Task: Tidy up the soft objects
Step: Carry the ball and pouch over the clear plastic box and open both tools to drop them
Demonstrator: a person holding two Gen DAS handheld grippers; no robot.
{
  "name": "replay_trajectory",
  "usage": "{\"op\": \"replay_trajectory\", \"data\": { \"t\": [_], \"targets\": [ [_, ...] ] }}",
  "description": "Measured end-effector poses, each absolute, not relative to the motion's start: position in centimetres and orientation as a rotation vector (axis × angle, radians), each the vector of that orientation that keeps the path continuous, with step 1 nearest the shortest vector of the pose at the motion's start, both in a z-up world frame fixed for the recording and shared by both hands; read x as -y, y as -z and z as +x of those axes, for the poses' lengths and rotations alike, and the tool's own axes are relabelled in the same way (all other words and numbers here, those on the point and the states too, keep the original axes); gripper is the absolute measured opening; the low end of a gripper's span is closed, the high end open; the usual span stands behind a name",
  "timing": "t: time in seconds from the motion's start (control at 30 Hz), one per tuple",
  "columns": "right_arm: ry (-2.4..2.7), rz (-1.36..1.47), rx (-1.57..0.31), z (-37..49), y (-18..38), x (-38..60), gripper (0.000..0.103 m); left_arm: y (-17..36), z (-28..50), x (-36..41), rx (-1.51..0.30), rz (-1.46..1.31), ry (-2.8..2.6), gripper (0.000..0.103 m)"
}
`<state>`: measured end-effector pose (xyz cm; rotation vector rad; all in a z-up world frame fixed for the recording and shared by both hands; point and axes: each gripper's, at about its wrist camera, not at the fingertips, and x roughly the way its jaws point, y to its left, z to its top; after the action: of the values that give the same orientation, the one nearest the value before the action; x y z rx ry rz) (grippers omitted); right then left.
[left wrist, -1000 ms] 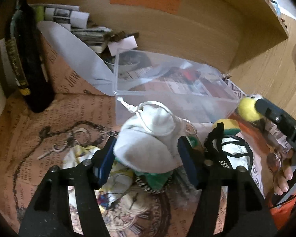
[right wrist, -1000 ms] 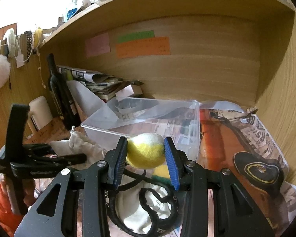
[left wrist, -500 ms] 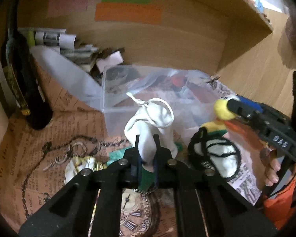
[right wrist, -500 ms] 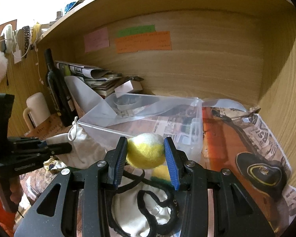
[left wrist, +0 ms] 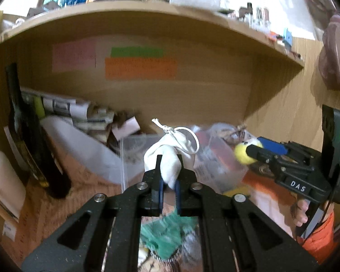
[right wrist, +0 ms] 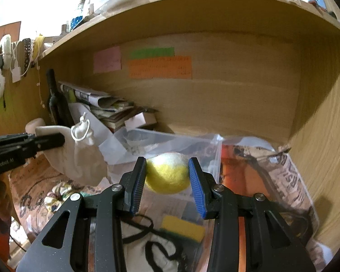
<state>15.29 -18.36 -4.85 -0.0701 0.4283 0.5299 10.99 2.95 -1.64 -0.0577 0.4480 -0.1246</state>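
White cloth first: the drawstring pouch (left wrist: 170, 156) is pinched tight between the blue pads of the left gripper (left wrist: 168, 187), its jaws squeezed down on a fold of the fabric, and it hangs clear of the tabletop in the right wrist view. A second ago those jaws stood wide around the pouch as it sat on the printed paper; now they have shut on it and pouch and gripper have come up, so the shelf board (left wrist: 147, 20) fills the top of the left view. Over on the right, the right gripper (right wrist: 167, 176) clamps the yellow felt ball (right wrist: 167, 174) between its pads, same grip as before, a touch higher. The ball sits just above the near rim of the clear plastic bin (right wrist: 192, 145), with open bin floor beyond it. Room is tight at the far left, where a dark bottle (left wrist: 27, 136) and stacked papers (right wrist: 106, 108) crowd the bin's left edge. Wood wall (right wrist: 324, 136) closes the right side.
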Motion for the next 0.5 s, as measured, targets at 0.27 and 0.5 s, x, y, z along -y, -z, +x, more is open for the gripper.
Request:
{"op": "replay_trajectory", "data": {
  "t": [0.27,0.5],
  "targets": [
    [-0.516,-0.09,-0.439,18.3,4.3,17.3,0.036,1.4,14.0,-3.1,-0.43,-0.049,0.095,0.007],
    [-0.494,-0.136,-0.534,21.8,6.1,15.7,0.036,3.6,19.0,-3.4,-0.529,-0.078,0.116,0.007]
  ]
}}
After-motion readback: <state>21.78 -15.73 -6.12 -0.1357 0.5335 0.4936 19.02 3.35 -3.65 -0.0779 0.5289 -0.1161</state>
